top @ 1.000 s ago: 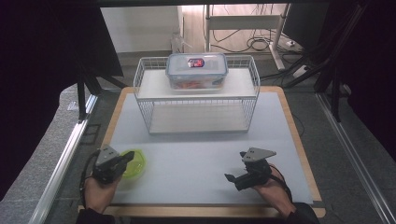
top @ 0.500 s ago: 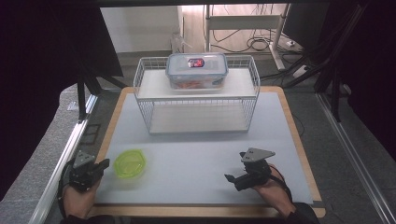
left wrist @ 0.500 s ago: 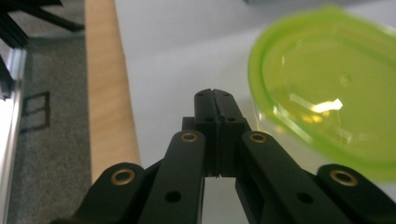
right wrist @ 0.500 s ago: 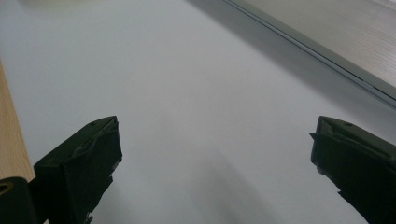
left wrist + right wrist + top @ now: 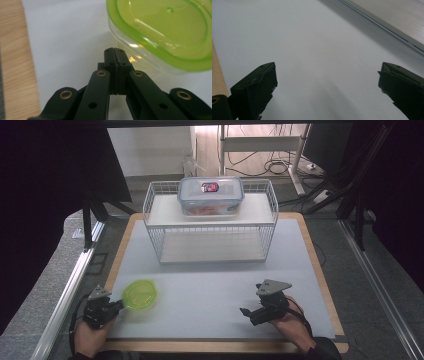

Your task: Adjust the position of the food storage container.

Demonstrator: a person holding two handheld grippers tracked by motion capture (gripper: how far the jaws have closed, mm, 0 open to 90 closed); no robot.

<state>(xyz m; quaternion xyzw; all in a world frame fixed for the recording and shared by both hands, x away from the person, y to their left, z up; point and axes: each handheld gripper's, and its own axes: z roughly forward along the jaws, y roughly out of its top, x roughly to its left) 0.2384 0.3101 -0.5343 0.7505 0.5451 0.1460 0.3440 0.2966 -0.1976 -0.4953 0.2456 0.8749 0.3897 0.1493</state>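
Pulling back from the green-lidded tub

Backing off toward seven o'clock, the left claw (image 5: 116, 305) has slid off the green-lidded tub (image 5: 140, 293) and now sits just beside it, jaws pressed together on nothing. That tub rests on the counter (image 5: 210, 285), seemingly set down. The right claw (image 5: 248, 312) waits at five o'clock, jaws apart.

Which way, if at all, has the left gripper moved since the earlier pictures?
Yes. The left gripper has drawn back off the green-lidded container toward the table's left edge.
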